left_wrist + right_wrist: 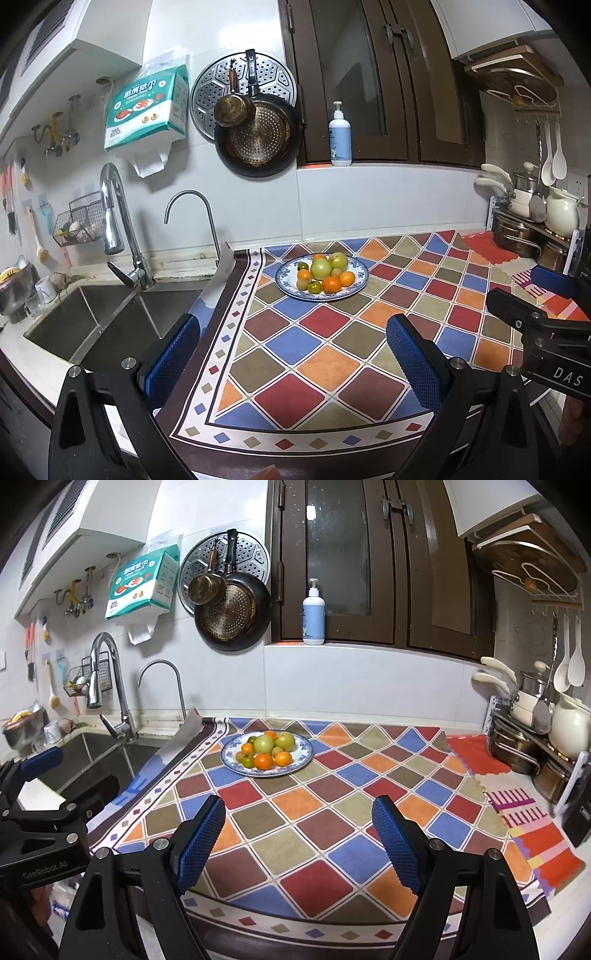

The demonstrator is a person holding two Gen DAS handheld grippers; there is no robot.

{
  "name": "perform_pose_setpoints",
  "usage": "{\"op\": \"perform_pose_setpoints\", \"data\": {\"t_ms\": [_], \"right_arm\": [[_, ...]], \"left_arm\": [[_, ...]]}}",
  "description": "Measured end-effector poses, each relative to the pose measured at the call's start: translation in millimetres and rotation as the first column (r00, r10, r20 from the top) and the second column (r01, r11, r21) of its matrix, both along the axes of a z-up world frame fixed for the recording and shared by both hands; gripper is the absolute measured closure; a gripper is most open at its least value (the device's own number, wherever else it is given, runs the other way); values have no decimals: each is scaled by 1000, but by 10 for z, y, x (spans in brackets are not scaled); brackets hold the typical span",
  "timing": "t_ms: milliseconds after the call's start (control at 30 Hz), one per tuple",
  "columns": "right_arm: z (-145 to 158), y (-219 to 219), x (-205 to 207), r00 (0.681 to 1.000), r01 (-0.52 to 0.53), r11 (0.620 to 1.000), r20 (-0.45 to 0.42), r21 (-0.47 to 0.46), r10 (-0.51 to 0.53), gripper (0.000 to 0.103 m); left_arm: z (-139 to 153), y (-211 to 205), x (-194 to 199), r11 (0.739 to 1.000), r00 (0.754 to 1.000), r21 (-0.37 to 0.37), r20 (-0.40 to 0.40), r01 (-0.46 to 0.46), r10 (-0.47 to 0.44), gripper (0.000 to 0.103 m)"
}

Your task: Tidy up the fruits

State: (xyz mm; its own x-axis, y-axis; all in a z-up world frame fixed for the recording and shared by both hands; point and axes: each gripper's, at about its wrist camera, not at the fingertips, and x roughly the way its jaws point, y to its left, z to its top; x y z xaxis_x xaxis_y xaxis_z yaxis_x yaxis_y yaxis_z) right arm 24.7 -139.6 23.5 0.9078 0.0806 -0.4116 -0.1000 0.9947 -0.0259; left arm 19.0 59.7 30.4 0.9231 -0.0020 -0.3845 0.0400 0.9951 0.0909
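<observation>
So both grippers hang over the near edge of the table (pixel 332 849), left gripper (pixel 293 354) and right gripper (pixel 299 838) each with jaws wide apart, holding nothing. Farther back on the checkered cloth, near the sink (pixel 92 325), sits the blue-rimmed plate (pixel 356 286). It's round, and heaped with fruits (pixel 321 273): green ones up top, small oranges around them.

Bare checked mat (pixel 314 834) is seen all round the plate (pixel 301 755) — front and right unobstructed. Left of the plate the way is bounded by the sink (pixel 92 757) and taps (pixel 107 686) — far right, by stacked pots (pixel 524 746).
</observation>
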Motion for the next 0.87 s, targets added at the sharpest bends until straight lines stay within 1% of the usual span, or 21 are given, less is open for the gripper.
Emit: {"op": "perform_pose_setpoints", "data": {"t_ms": [367,867], "right_arm": [[-3,-28,-20,1000,3,1000,1,-1,-3,21],[-34,-58,3,1000,-5,1000,-11,3,5,21]], "left_arm": [[5,-23,6,1000,1000,9,-7,-14,14,0],[-38,-26,48,1000,1000,1,-28,-14,14,0]]}}
